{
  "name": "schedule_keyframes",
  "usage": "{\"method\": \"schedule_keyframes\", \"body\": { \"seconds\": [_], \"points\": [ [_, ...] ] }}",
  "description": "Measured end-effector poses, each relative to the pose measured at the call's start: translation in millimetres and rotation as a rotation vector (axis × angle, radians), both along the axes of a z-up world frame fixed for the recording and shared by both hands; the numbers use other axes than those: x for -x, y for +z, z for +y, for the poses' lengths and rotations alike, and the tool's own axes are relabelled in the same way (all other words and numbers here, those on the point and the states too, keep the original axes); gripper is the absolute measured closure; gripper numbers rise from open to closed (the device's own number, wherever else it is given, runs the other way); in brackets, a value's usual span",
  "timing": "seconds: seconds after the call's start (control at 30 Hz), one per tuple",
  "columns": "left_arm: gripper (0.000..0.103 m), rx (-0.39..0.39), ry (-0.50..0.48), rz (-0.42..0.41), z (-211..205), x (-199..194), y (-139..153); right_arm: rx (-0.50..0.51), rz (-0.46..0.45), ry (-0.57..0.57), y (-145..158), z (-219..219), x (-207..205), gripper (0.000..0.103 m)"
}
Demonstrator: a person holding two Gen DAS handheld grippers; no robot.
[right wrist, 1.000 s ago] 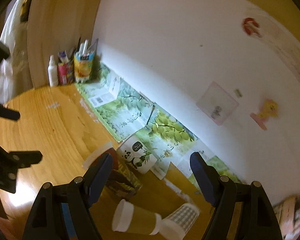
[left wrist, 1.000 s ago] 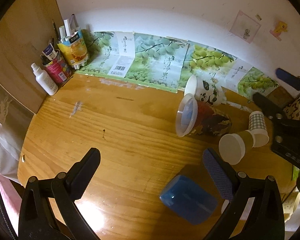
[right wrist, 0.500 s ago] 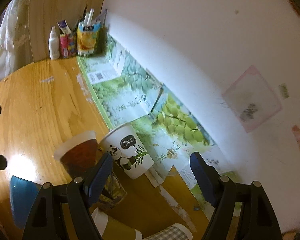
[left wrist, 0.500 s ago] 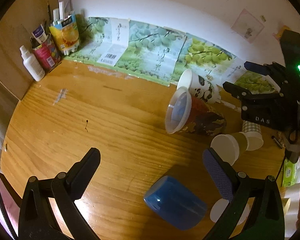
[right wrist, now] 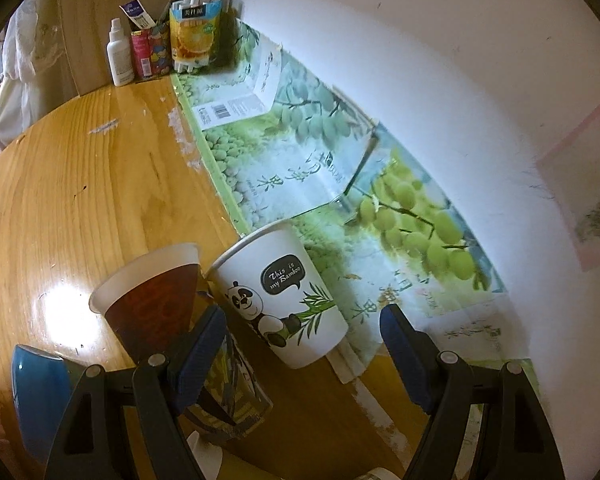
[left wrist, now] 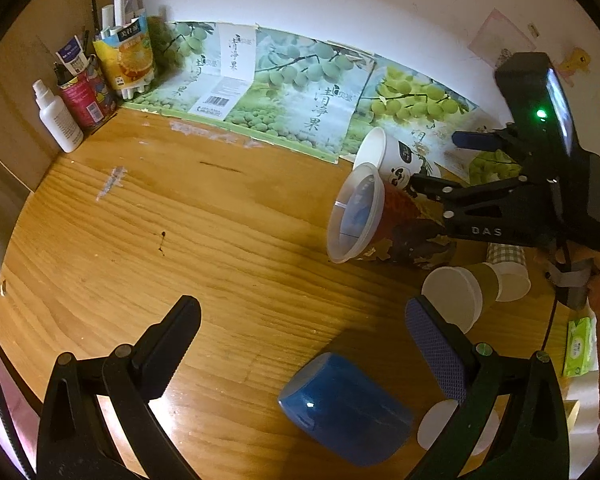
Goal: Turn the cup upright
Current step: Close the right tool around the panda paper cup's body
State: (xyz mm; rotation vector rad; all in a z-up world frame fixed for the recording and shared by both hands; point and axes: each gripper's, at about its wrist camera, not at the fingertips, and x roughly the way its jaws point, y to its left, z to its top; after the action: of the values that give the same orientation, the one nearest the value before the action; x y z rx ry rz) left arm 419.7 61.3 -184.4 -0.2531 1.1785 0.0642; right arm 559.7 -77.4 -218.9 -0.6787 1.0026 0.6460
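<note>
Wooden table [left wrist: 148, 216] against a white wall, fruit-print cardboard along the back edge. Landmark: panda cup [right wrist: 284, 300], lying on its side at the cardboard's edge.

Near: left gripper [left wrist: 300, 344] wide apart, empty, hovering over a blue cup [left wrist: 346, 406] on its side, well short of the panda cup.

Mid: right gripper [right wrist: 300, 348] also apart, holding nothing, lined up on the panda cup; the cup's base sits roughly between the fingers, no contact visible. Clear-lidded brown cup [right wrist: 156, 300] lies just beside it on the left, against the left finger [right wrist: 198, 356].

Far: bottle [right wrist: 119, 58] and pen holders in the corner, well apart.

Step, as I read it: right-side approach to the panda cup, pre-grasp. Next: ease forward, close on the body without nudging the brown cup, then lift and rotate mouth-up.
</note>
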Motion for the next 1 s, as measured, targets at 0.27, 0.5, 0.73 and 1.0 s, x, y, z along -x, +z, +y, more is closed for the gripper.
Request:
{"method": "schedule_keyframes", "body": {
  "seconds": [0.27,0.5,0.73,1.0],
  "points": [
    [0.001,-0.011,-0.007,-0.017,-4.9,-3.0,0.2,0.028,0.052,0.022,-16.9,3.9,-10.9,0.023],
    [0.001,-0.001,0.012,-0.014,-1.8,-3.8,0.9,0.024,0.103,0.001,-28.2,6.2,-19.9,0.023],
    [0.001,0.006,0.034,-0.003,3.7,-2.3,-0.1,-0.002,0.138,-0.004,-37.5,11.3,-24.5,0.023],
    [0.001,0.004,0.048,0.007,5.9,-1.6,-1.4,-0.042,0.180,-0.041,-43.9,10.9,-33.5,0.023]
  ]
}}
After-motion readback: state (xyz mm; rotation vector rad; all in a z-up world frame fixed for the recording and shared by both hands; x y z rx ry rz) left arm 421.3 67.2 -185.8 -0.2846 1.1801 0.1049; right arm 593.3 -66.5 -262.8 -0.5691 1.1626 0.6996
